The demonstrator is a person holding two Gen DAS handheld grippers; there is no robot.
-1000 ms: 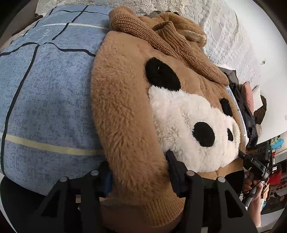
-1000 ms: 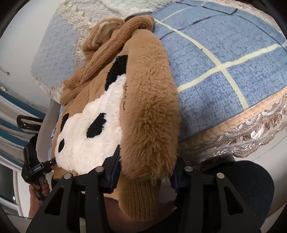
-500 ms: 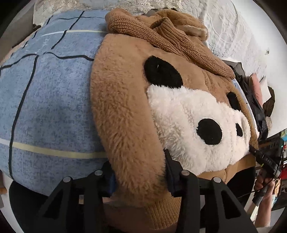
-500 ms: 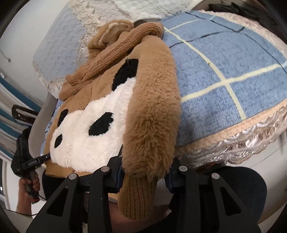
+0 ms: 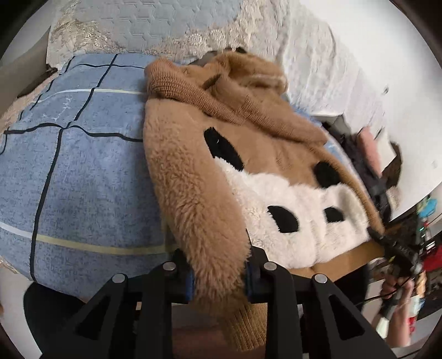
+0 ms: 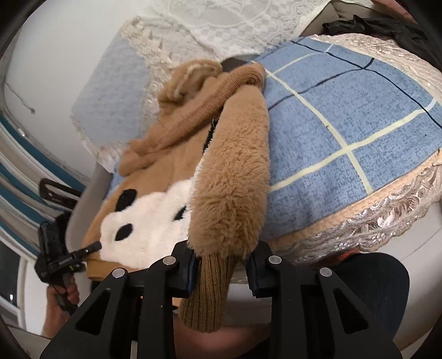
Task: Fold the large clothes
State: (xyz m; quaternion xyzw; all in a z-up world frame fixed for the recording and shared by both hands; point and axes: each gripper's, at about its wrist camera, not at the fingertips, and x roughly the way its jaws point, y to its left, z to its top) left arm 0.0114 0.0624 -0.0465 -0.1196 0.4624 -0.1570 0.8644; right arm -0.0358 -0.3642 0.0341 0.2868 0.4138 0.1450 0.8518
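Note:
A fluffy brown sweater point(image 5: 290, 207) point(image 6: 149, 221) with a white bear face lies face up on a blue checked cover point(image 5: 83, 179) point(image 6: 345, 124). Its hood is bunched at the far end. My left gripper point(image 5: 219, 265) has the left sleeve point(image 5: 199, 198) between its jaws just above the ribbed cuff. The jaws are closing and the pads press into the pile. My right gripper point(image 6: 222, 265) holds the right sleeve point(image 6: 234, 179) the same way, jaws closing, with the cuff point(image 6: 207, 298) hanging below. Both sleeves are raised off the cover at the near end.
White lace fabric point(image 5: 317, 55) point(image 6: 221, 22) covers the far side. Dark clothing point(image 6: 373, 24) lies at the far right corner. A lace trim point(image 6: 373, 229) edges the cover. Black and pink items point(image 5: 370, 149) sit beyond the sweater's right side.
Both grippers have risen and their jaws have narrowed on the sleeves. The sleeve ends have lifted with them, and more of the far lace fabric has come into view.

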